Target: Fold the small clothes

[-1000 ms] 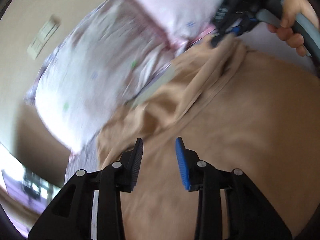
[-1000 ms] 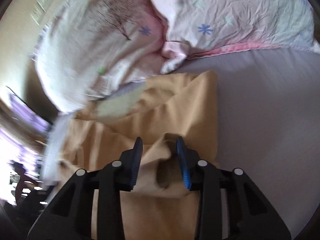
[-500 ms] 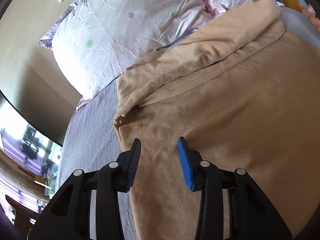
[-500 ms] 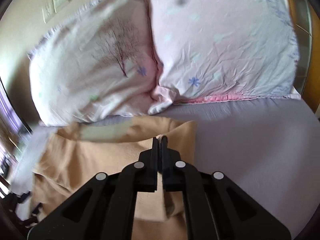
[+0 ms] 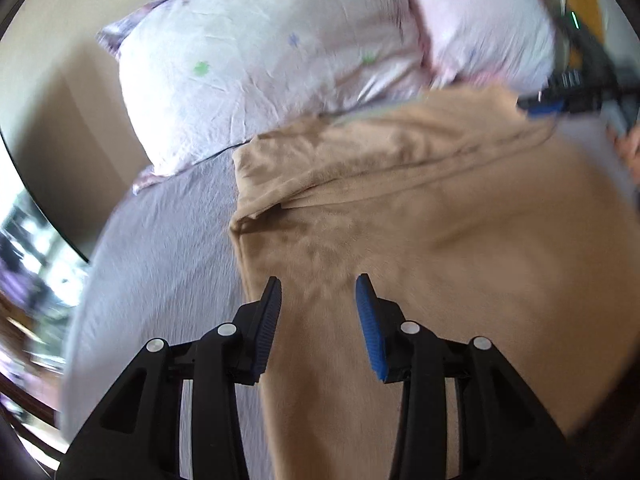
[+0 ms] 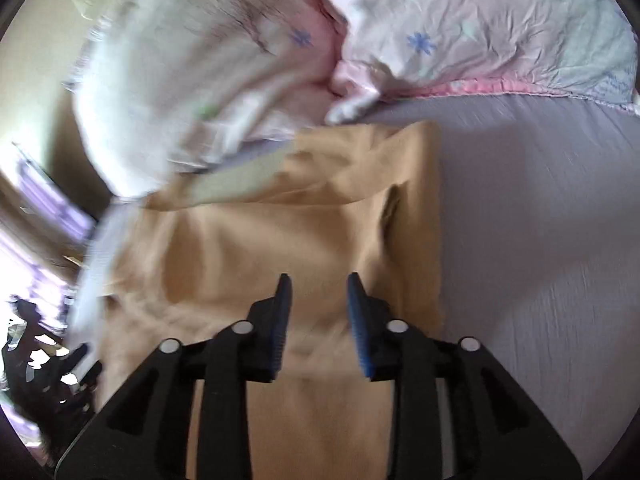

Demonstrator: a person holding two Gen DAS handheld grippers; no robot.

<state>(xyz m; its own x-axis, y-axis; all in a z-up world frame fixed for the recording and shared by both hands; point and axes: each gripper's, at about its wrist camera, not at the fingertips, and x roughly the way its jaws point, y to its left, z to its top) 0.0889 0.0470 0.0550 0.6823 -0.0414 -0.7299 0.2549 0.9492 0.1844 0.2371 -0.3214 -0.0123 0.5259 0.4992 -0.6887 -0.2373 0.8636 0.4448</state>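
Note:
A tan garment (image 5: 420, 240) lies spread on the lilac bed sheet (image 5: 160, 248), with a folded band along its far edge. My left gripper (image 5: 318, 300) is open and empty just above the garment's left edge. In the right wrist view the same tan garment (image 6: 280, 240) lies below my right gripper (image 6: 316, 304), which is open and empty over the cloth near its right edge. The right gripper also shows at the far right of the left wrist view (image 5: 560, 102), over the garment's far corner.
Two pink-white flowered pillows (image 5: 260, 60) (image 6: 480, 32) lie against the wall beyond the garment. Bare lilac sheet (image 6: 540, 240) lies to the right of the garment. A window and dark furniture (image 6: 44, 360) show at the left. Both views are blurred.
My right gripper was shut on the garment's edge half a second ago and is now open, with the cloth lying flat. My left gripper stayed open and shifted a little over the cloth.

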